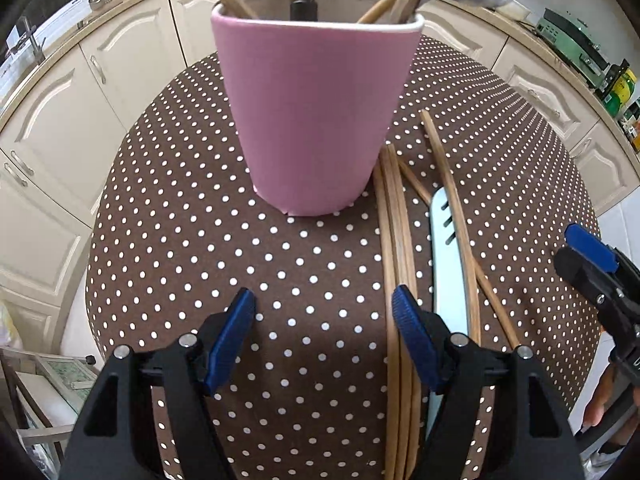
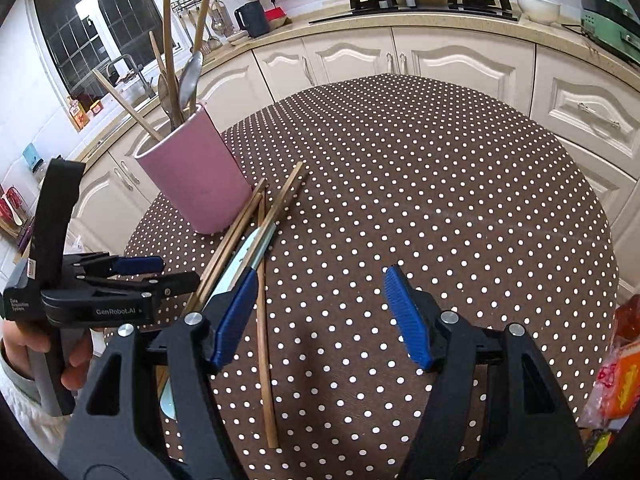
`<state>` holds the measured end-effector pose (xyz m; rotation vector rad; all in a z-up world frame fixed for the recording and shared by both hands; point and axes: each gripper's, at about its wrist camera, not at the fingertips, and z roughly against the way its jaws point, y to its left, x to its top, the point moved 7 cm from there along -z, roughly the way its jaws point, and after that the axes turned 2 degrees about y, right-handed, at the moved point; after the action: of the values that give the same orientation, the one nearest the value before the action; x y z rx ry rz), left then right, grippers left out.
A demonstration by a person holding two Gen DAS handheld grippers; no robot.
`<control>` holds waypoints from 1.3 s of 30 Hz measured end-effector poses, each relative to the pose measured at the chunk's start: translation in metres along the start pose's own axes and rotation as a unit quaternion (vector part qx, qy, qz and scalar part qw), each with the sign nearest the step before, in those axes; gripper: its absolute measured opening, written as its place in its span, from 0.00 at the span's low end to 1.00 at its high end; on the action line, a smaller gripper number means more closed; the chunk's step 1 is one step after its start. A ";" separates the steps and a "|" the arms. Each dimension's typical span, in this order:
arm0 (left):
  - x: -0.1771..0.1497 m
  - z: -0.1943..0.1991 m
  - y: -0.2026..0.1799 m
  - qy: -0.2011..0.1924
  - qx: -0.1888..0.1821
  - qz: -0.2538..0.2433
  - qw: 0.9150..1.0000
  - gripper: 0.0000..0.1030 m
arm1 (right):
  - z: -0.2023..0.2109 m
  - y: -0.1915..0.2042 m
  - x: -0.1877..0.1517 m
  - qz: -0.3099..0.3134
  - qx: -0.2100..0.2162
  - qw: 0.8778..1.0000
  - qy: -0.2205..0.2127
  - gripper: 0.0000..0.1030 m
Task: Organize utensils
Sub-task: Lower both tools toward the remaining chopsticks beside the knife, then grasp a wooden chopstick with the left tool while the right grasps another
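A pink cup (image 1: 316, 112) stands on the polka-dot table (image 1: 200, 264) and holds several chopsticks and spoons; it also shows in the right wrist view (image 2: 192, 172). Several wooden chopsticks (image 1: 396, 260) and a pale blue fork (image 1: 448, 264) lie on the table right of the cup. They also show in the right wrist view, chopsticks (image 2: 264, 344) and fork (image 2: 240, 260). My left gripper (image 1: 324, 304) is open and empty, just in front of the cup. My right gripper (image 2: 320, 284) is open and empty above the table, right of the utensils.
Cream kitchen cabinets (image 2: 360, 56) and a counter curve around behind the table. A stove (image 2: 432, 4) and a dark jug (image 2: 252, 18) sit on the counter. An orange packet (image 2: 616, 364) lies at the table's right edge.
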<state>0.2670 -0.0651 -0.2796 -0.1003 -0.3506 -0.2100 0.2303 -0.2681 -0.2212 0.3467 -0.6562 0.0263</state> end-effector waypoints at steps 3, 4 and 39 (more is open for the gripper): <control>0.006 0.001 -0.007 0.001 0.007 -0.007 1.000 0.68 | -0.003 -0.002 -0.001 -0.004 0.001 1.000 0.002 0.64; 0.007 0.000 -0.009 0.000 0.009 -0.009 1.000 0.68 | -0.003 -0.002 -0.001 -0.005 0.001 1.000 0.003 0.65; -0.016 0.014 -0.022 -0.042 -0.086 0.007 0.995 0.05 | -0.101 0.045 0.061 -0.035 0.008 0.991 0.129 0.21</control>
<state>0.2429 -0.0821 -0.2711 -0.2812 -0.4146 -0.2222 0.3329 -0.1977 -0.2452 0.3738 -0.3885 0.0095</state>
